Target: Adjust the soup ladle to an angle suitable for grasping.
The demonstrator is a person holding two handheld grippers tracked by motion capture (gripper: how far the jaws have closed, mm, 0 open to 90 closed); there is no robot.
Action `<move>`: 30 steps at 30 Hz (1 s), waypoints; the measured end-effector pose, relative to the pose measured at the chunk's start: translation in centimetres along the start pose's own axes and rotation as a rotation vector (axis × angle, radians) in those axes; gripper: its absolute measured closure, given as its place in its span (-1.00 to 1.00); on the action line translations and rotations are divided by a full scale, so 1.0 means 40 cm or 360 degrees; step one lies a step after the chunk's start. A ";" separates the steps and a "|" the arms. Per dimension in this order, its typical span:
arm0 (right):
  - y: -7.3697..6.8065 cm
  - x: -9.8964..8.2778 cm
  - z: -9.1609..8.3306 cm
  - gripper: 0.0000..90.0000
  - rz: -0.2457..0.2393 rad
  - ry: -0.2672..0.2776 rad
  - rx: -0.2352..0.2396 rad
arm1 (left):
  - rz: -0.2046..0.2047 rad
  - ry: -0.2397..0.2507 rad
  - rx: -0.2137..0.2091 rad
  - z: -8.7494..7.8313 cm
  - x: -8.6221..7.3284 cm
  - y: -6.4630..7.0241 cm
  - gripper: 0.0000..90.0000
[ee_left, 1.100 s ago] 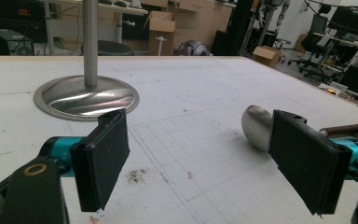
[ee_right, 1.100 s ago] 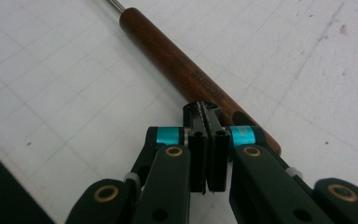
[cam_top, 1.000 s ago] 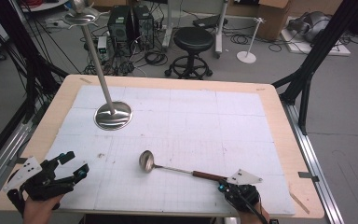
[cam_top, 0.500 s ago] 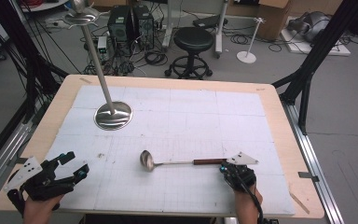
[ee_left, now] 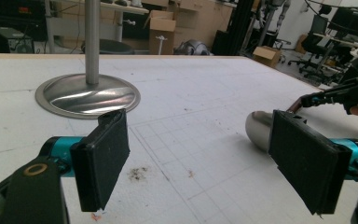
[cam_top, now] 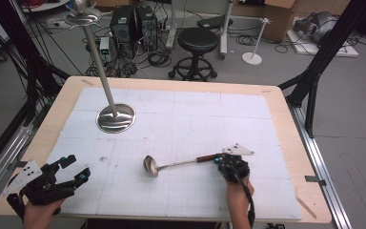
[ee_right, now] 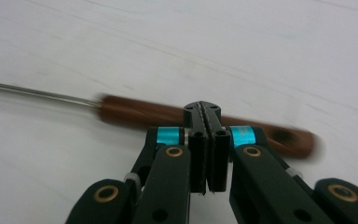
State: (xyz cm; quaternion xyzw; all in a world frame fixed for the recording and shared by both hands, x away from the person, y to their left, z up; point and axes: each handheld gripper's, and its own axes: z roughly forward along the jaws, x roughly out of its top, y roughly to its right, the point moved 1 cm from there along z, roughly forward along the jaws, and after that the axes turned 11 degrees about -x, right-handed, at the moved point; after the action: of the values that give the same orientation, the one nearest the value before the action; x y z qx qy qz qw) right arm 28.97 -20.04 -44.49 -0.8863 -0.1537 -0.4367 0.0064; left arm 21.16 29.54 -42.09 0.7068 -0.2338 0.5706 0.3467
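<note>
Your right gripper has its jaws pressed fully together with nothing between them, their tips at the ladle's brown wooden handle, while your left gripper stands wide open and empty, well off to the left of the ladle. The ladle lies flat on the white mat, bowl toward the steel stand and handle away from it. Judge it light and stiff; grip the wood, since the thin polished shaft looks slippery.

Wooden-edged table, white gridded mat, steel stand base, ladle seemingly resting there
</note>
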 end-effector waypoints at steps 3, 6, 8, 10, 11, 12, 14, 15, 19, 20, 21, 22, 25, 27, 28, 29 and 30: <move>-0.081 0.044 0.009 0.98 -0.0053 0.0047 0.0111 | -0.0005 0.0009 -0.0002 -0.001 0.001 0.000 -0.53; -0.145 0.075 0.024 0.98 -0.0093 0.0061 0.0215 | -0.0006 0.0014 -0.0003 -0.003 0.002 -0.001 -0.53; -0.184 0.089 0.038 0.98 -0.0141 0.0033 0.0260 | -0.0009 0.0016 -0.0003 -0.004 0.002 -0.001 -0.53; -0.226 0.099 0.058 0.98 -0.0194 -0.0015 0.0320 | -0.0009 0.0019 -0.0003 -0.006 0.002 -0.002 -0.53; -0.226 0.099 0.058 0.98 -0.0194 -0.0015 0.0320 | -0.0009 0.0021 -0.0004 -0.006 0.002 -0.002 -0.53; -0.232 0.099 0.062 0.98 -0.0196 -0.0026 0.0339 | -0.0013 0.0025 -0.0001 -0.006 0.002 -0.002 -0.53; -0.245 0.096 0.076 0.98 -0.0208 -0.0066 0.0386 | -0.0014 0.0020 -0.0001 -0.006 0.001 -0.002 -0.53; -0.245 0.096 0.076 0.98 -0.0208 -0.0066 0.0386 | -0.0017 0.0022 -0.0002 -0.005 0.001 -0.002 -0.53; -0.245 0.098 0.092 0.92 -0.0156 -0.0107 0.0475 | -0.0014 0.0011 -0.0004 -0.003 0.001 -0.002 -0.52; -0.245 0.098 0.092 0.92 -0.0156 -0.0107 0.0475 | -0.0013 0.0012 -0.0006 -0.004 0.001 -0.002 -0.52; -0.246 0.100 0.095 0.92 -0.0148 -0.0124 0.0493 | -0.0012 0.0015 -0.0006 -0.005 0.002 -0.001 -0.52; -0.250 0.101 0.097 0.95 -0.0158 -0.0139 0.0502 | -0.0014 0.0018 -0.0006 -0.005 0.002 -0.002 -0.52; -0.257 0.099 0.097 0.99 -0.0171 -0.0155 0.0527 | -0.0016 0.0009 -0.0005 -0.005 0.001 -0.004 -0.52; -0.259 0.099 0.094 0.99 -0.0177 -0.0160 0.0548 | -0.0016 0.0009 -0.0004 -0.005 0.000 -0.004 -0.52; -0.261 0.098 0.092 0.99 -0.0190 -0.0154 0.0561 | -0.0016 0.0010 -0.0004 -0.005 0.001 -0.003 -0.52; -0.264 0.098 0.089 0.99 -0.0196 -0.0154 0.0568 | -0.0017 0.0015 -0.0004 -0.006 0.001 -0.003 -0.52; -0.268 0.097 0.087 0.99 -0.0210 -0.0152 0.0582 | -0.0020 0.0019 -0.0004 -0.006 0.001 -0.003 -0.51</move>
State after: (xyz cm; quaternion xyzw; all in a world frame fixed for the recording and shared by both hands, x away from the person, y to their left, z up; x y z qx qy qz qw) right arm 30.90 -8.27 -44.97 -0.8781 -0.2884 -0.3586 0.1313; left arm 21.10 29.77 -42.04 0.7044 -0.2280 0.5724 0.3524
